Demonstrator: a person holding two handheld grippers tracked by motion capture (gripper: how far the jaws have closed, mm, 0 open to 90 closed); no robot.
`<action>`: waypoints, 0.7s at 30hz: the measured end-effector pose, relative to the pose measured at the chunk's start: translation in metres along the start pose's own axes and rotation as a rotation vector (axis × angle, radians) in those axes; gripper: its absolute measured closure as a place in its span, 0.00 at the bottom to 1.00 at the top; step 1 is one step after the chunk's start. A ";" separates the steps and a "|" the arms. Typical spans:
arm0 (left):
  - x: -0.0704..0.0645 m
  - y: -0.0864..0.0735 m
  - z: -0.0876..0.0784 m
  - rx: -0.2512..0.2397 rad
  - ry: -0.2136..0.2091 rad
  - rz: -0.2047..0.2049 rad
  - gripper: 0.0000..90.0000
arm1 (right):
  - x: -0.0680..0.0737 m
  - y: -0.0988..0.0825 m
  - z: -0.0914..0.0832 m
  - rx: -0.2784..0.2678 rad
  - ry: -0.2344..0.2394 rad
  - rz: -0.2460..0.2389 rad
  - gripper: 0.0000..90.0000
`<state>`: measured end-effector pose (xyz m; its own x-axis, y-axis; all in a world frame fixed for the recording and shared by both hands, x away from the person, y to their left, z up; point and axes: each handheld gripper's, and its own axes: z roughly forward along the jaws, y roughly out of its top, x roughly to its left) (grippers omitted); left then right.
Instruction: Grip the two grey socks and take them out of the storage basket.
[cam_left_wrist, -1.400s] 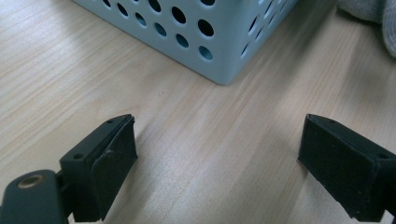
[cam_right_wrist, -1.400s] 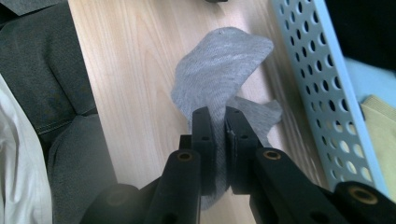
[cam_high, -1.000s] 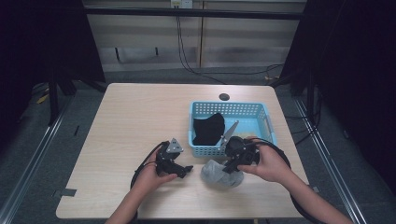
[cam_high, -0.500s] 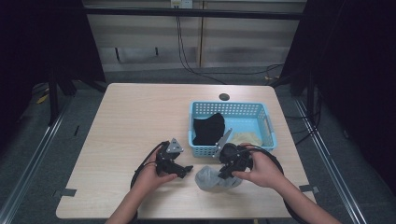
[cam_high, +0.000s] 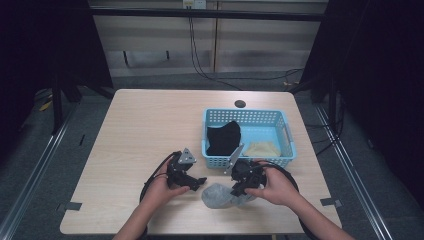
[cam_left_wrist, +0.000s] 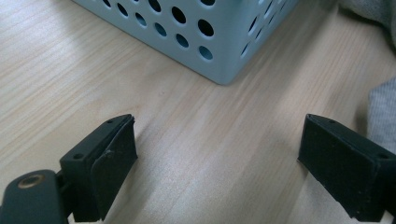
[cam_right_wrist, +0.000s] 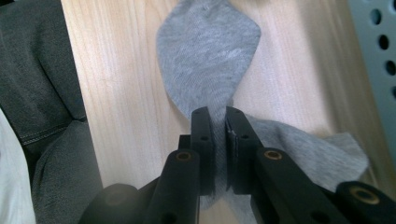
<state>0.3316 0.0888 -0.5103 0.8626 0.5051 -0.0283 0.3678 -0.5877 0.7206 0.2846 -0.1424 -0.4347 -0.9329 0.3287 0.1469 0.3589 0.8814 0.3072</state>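
A grey cloth (cam_high: 219, 196) lies on the wooden table near its front edge. My right gripper (cam_high: 239, 192) is shut on it, and in the right gripper view the jaws pinch a fold of the grey cloth (cam_right_wrist: 210, 56), which spreads flat beyond them. My left gripper (cam_high: 199, 183) rests on the table just left of the cloth, its jaws wide apart. In the left gripper view nothing lies between the open fingers (cam_left_wrist: 105, 158), and an edge of the grey cloth (cam_left_wrist: 383, 112) shows at the right.
A light blue perforated basket (cam_high: 287, 131) stands behind the grippers, holding a black cloth (cam_high: 223, 137) and a pale yellow cloth (cam_high: 261, 148). Its corner (cam_left_wrist: 224, 70) is close ahead of my left gripper. A small dark disc (cam_high: 240, 103) lies behind the basket.
My right gripper has come down and toward the table's front with the grey cloth, which now lies lower and flatter. The left gripper has stayed put.
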 end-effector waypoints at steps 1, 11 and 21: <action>0.000 0.000 0.000 0.000 0.000 0.001 0.12 | 0.000 0.000 0.001 -0.001 0.002 0.007 0.93; 0.000 0.000 0.000 0.000 0.002 0.001 0.12 | 0.001 -0.003 0.005 -0.014 0.002 0.010 0.81; 0.000 0.000 0.000 0.005 0.001 0.007 0.12 | 0.000 -0.003 -0.005 -0.040 -0.024 0.062 0.48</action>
<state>0.3318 0.0892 -0.5100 0.8649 0.5015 -0.0227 0.3634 -0.5942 0.7175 0.2835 -0.1467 -0.4314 -0.9089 0.3913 0.1442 0.4169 0.8449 0.3352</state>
